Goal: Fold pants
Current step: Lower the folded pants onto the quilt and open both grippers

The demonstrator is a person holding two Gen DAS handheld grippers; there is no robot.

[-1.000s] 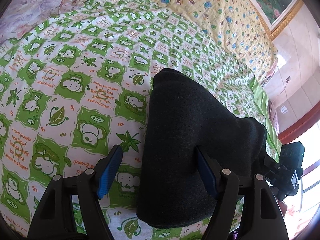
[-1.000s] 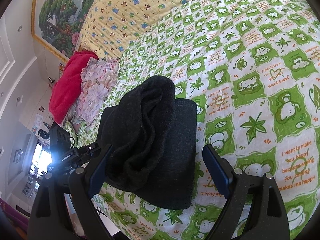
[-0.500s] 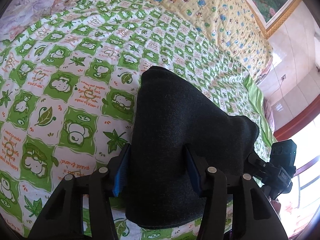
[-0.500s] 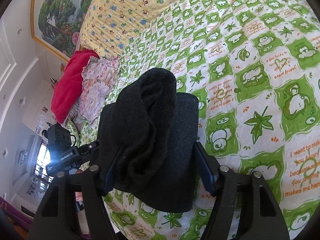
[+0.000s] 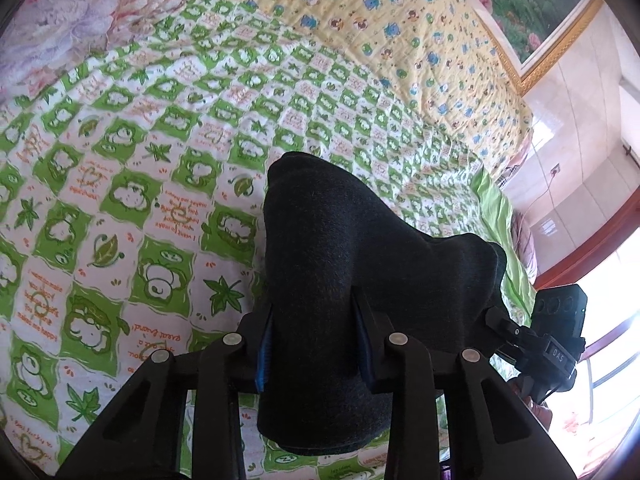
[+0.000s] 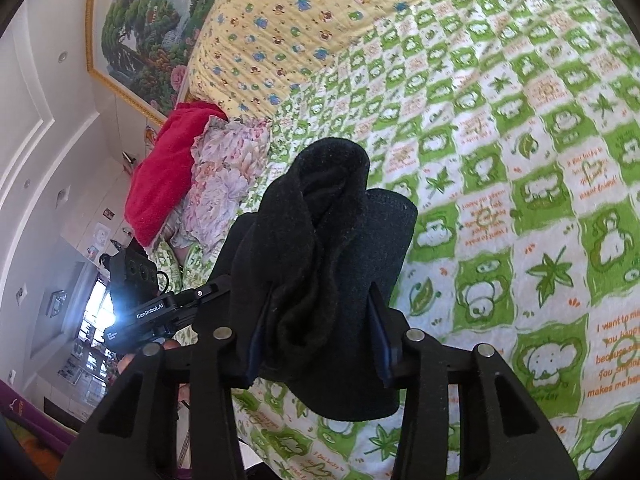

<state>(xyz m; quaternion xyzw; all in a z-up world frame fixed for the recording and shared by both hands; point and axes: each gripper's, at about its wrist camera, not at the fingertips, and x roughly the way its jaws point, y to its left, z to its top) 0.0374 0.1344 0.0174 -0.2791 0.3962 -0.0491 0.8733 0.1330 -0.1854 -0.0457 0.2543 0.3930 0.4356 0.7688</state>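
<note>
Left wrist: left gripper (image 5: 316, 340) clamps pants (image 5: 340, 264) | right gripper (image 6: 320, 336) clamps pants

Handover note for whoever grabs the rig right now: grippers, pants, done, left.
Left gripper: shut on the black pants, pinching one side of the folded bundle.
Right gripper: shut on the pants at the other side, where the bunched layers show.
Pants: folded into a compact bundle over the green patterned bedspread; whether it is lifted off the bed cannot be told.
Done: pants folded down, both grips set.
Left: probably one last fold or laying it flat, then release both grippers.
</note>
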